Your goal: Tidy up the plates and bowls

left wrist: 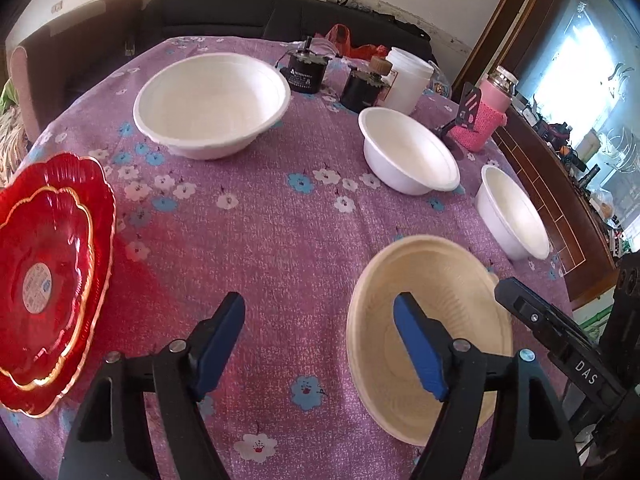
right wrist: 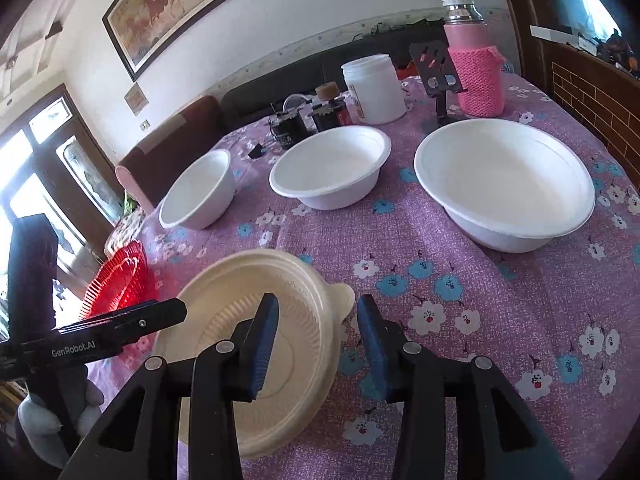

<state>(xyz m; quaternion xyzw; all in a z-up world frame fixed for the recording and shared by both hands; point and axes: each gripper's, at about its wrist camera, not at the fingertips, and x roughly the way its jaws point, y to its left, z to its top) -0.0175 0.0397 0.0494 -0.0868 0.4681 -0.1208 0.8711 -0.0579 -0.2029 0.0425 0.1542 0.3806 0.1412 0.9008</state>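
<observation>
A cream ribbed bowl (left wrist: 432,332) sits on the purple floral tablecloth (left wrist: 280,240) near the front. My left gripper (left wrist: 320,340) is open and empty; its right finger hangs over the bowl. My right gripper (right wrist: 318,340) is open, its jaws astride the cream bowl's (right wrist: 260,340) rim by the small tab. Three white bowls stand beyond: large (left wrist: 212,104) (right wrist: 504,184), medium (left wrist: 408,150) (right wrist: 330,166), small (left wrist: 512,212) (right wrist: 198,194). Two red scalloped plates (left wrist: 48,272) are stacked at the left edge, also in the right wrist view (right wrist: 116,280).
At the table's far side stand a white jar (left wrist: 406,78), two black boxes (left wrist: 304,70), a pink knit-covered flask (left wrist: 486,112) and a black phone stand (left wrist: 466,110). A dark sofa (left wrist: 240,12) lies behind. A wooden cabinet (left wrist: 560,200) runs along the right.
</observation>
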